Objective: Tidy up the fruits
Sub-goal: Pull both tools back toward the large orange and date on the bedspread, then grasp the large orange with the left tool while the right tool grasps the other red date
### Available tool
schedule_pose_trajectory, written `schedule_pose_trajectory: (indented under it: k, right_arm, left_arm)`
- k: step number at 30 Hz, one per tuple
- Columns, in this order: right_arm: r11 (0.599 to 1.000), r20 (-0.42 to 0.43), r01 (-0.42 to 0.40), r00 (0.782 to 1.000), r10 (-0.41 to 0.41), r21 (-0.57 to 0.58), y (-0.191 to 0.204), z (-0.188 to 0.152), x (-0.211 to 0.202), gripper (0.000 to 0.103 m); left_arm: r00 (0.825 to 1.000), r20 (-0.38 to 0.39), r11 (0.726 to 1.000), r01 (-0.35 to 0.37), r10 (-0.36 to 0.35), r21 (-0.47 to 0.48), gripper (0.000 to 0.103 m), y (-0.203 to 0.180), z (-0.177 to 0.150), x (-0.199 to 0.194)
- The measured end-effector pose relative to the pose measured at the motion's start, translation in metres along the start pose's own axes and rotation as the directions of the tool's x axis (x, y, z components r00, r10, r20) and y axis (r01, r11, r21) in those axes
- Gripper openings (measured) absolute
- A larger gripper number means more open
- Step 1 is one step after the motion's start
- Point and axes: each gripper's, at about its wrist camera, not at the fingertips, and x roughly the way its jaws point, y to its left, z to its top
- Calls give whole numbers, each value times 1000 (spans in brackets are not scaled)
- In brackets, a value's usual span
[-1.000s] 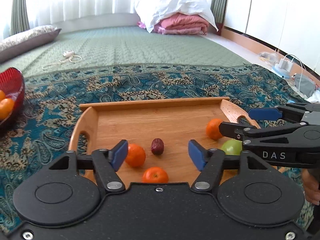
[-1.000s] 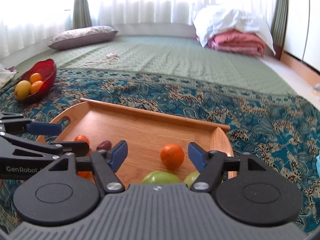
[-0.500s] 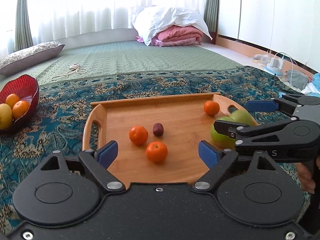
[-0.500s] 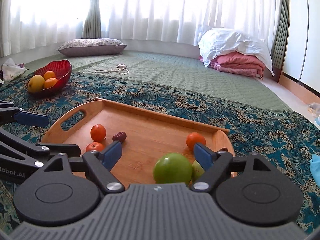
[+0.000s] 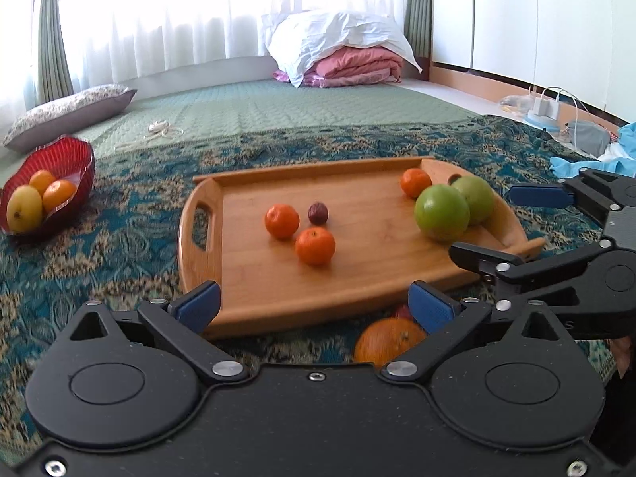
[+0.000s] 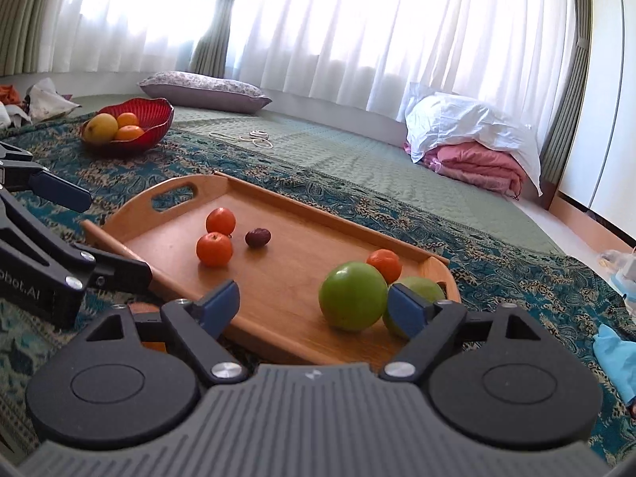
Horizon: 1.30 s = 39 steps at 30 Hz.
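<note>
A wooden tray (image 5: 254,278) (image 6: 278,310) lies on the patterned cloth. It holds three tangerines (image 5: 315,245) (image 6: 214,249), a dark date (image 5: 318,213) (image 6: 257,237) and two green apples (image 5: 441,212) (image 6: 352,296). My left gripper (image 5: 314,308) is open and empty, above the tray's near edge. My right gripper (image 6: 314,305) is open and empty, near the green apples; it also shows at the right in the left wrist view (image 5: 516,230). An orange (image 5: 389,342) lies on the cloth under my left gripper.
A red bowl (image 5: 77,159) (image 6: 155,115) with several fruits stands at the far left. A pillow (image 5: 71,111), a white cord (image 5: 163,131) and folded bedding (image 5: 342,51) lie on the green mat behind. Chargers and bags (image 5: 576,131) sit at the right.
Both grippers have pulled back and risen away from the tray, and their jaws have opened wider. The fruits on the tray have not moved.
</note>
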Motion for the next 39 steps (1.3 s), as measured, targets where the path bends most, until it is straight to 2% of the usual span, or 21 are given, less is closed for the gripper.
schedule_pose_trajectory:
  k: [6, 14, 18, 28, 32, 35, 39]
  right_arm:
    - [1000, -22, 3, 1000, -3, 4, 0, -15, -6, 91]
    - [1000, -58, -20, 998, 21, 11, 4, -32, -9, 91]
    - [999, -68, -34, 997, 34, -2, 9, -36, -8, 91]
    - [998, -82, -66, 995, 64, -22, 22, -41, -5, 91]
    - [997, -88, -67, 994, 64, -26, 26, -41, -3, 91]
    - [997, -93, -76, 993, 75, -10, 24, -41, -1, 91]
    - [997, -95, -83, 992, 82, 1, 24, -40, 1, 91]
  left_arm:
    - [1000, -25, 1000, 10, -10, -23, 101, 0, -13, -2]
    - [999, -45, 1000, 19, -19, -9, 101, -13, -22, 0]
    - [997, -68, 998, 44, -46, -34, 100, -16, -24, 4]
    - [989, -109, 994, 93, -99, -61, 74, -25, -28, 15]
    - [984, -128, 991, 111, -121, -80, 57, -27, -30, 20]
    - [982, -131, 988, 124, -136, -97, 48, -26, -31, 22]
    - [983, -121, 986, 127, -140, -111, 48, -23, -33, 21]
